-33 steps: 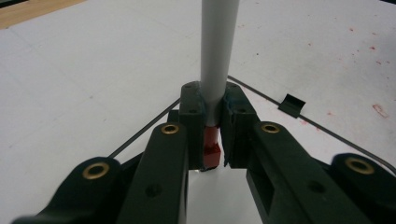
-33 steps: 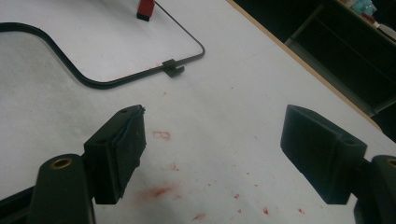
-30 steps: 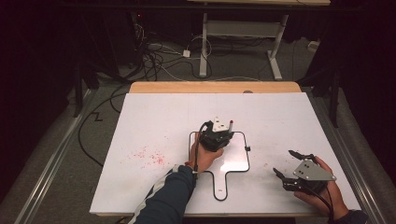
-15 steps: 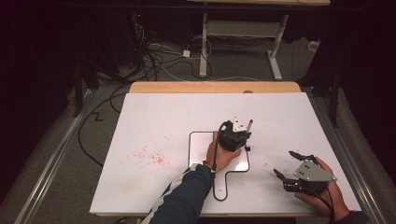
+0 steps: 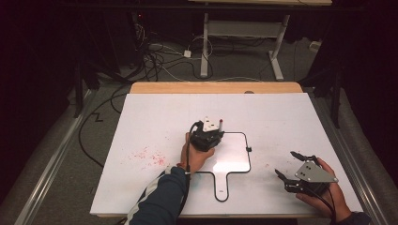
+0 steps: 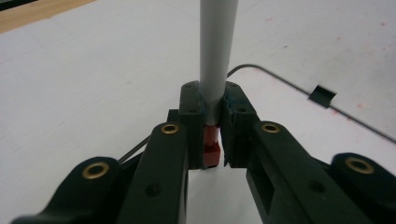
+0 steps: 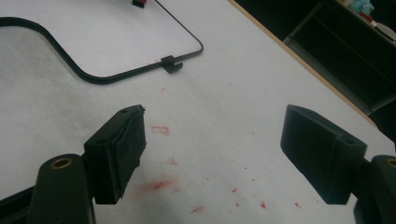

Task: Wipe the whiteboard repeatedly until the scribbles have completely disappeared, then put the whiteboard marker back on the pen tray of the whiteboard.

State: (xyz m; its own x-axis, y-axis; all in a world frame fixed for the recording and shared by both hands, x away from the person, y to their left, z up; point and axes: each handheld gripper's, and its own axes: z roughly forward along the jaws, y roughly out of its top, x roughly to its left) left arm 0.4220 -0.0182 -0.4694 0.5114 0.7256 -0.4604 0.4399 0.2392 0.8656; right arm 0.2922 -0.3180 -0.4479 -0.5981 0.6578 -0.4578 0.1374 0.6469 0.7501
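Observation:
My left gripper (image 5: 209, 133) is shut on a grey marker (image 6: 217, 46) with a red end (image 6: 211, 147), which sticks out past the jaws. It hovers over the upper left corner of a small whiteboard (image 5: 248, 161) with a black rim and a handle (image 5: 221, 190). The marker (image 5: 219, 124) points toward the far side of the table. My right gripper (image 5: 284, 163) rests at the front right of the table, right of the board, open with nothing between its fingers. The right gripper view looks past those wide jaws (image 7: 212, 149) to the board's rim (image 7: 116, 77).
The white tabletop (image 5: 291, 117) carries red marker smears at the left (image 5: 148, 157) and under the right gripper (image 7: 159, 184). A small black clip (image 7: 172, 64) sits on the board's right rim. A wooden strip (image 5: 216, 87) edges the far side; cables lie on the floor beyond.
The left gripper with the marker swung right across the board, then came back left to the board's upper left corner. The right gripper and the board stayed put.

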